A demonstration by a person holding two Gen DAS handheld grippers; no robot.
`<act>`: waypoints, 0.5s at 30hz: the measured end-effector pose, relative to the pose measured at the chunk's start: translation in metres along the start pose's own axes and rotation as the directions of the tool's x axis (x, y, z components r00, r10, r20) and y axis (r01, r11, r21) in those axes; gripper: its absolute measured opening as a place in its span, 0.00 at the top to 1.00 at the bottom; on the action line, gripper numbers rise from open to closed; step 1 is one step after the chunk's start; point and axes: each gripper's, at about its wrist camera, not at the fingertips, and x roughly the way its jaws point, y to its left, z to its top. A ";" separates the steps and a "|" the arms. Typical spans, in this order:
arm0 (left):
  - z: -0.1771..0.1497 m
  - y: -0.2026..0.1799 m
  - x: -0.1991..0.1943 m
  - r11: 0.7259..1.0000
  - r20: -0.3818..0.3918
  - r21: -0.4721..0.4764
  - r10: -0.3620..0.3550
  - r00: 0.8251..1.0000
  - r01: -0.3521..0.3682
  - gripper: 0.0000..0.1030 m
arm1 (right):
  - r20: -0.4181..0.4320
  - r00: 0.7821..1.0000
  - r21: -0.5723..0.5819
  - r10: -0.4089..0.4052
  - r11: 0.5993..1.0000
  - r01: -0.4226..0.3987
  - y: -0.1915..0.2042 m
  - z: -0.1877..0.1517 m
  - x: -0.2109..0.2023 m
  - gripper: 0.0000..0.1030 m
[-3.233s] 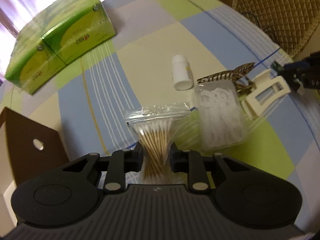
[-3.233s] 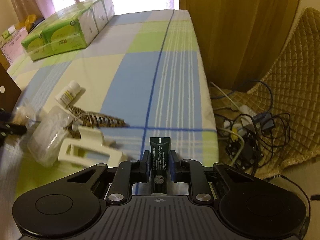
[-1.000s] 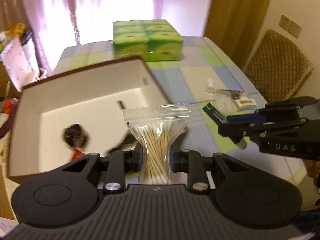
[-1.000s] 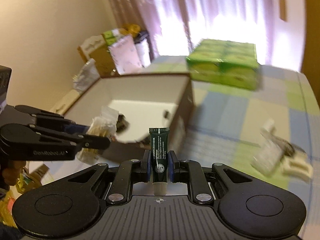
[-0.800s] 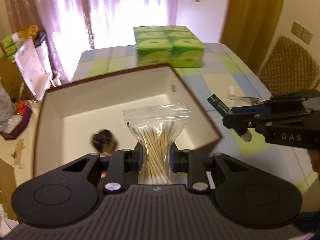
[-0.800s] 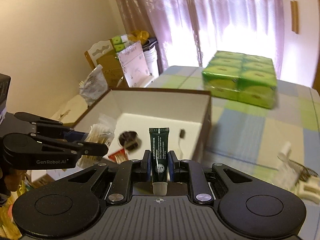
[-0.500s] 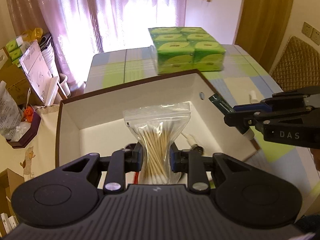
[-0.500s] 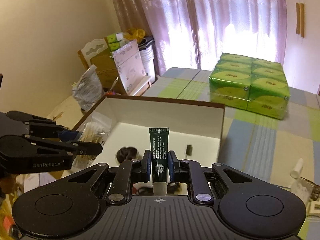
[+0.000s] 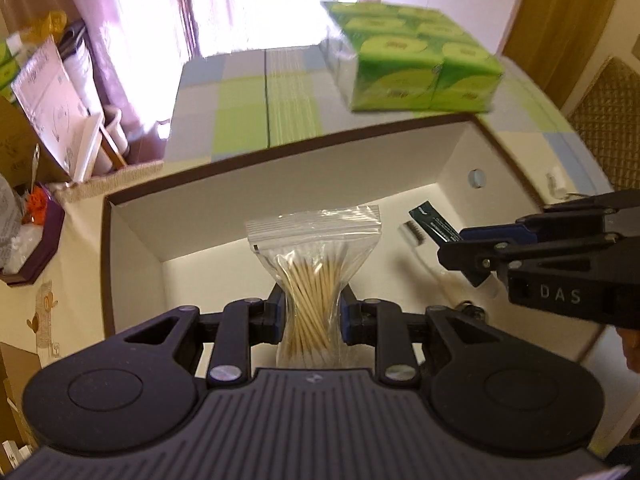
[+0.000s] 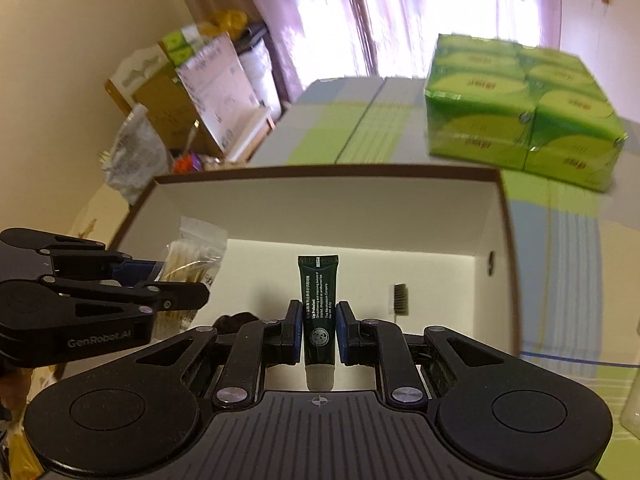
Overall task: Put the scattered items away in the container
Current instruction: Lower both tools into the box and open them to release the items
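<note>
Left wrist view: the left gripper (image 9: 312, 314) is closed on a clear zip bag of cotton swabs (image 9: 313, 276), its two fingers pinching the bag at the waist so the bundle of wooden sticks narrows between them. The bag stands upright, its sealed top toward the far wall of an open cardboard box (image 9: 280, 184), white inside with a brown rim. The bag is held above the box's interior. To the right, the right gripper (image 9: 460, 248) reaches in over the box, clamped on a dark green tube (image 9: 434, 226) that slants out of it toward the far left. Just beside the tube's tip a small brush (image 9: 412, 229) lies on the box floor. Beyond the box, a shrink-wrapped pack of green tissue boxes (image 9: 416, 60) sits on a checked tablecloth (image 9: 248, 92).

Right wrist view: the right gripper (image 10: 318, 334) is closed on the dark green tube (image 10: 318, 304), held upright with the crimped end up and the pale cap down, over the box (image 10: 320, 208). On the left, the left gripper (image 10: 188, 280) holds the bag of cotton swabs (image 10: 194, 256) over the box's left side. The small brush (image 10: 400, 298) lies on the floor near the right wall, and a dark object (image 10: 234, 322), too hidden to name, sits low behind the gripper's left finger. The green tissue pack (image 10: 520, 112) rests on the tablecloth (image 10: 360, 128) beyond the box.
</note>
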 end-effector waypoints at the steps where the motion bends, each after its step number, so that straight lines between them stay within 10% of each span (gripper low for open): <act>1: 0.002 0.003 0.007 1.000 -0.013 0.002 0.001 1.000 -0.001 0.80 | -0.015 1.000 0.006 -0.007 1.000 0.007 -0.001 0.002 0.008 0.81; 15: 0.022 0.022 0.087 1.000 -0.138 0.002 0.008 0.990 -0.008 0.80 | -0.150 0.985 0.083 -0.084 0.992 0.097 -0.027 0.019 0.080 0.81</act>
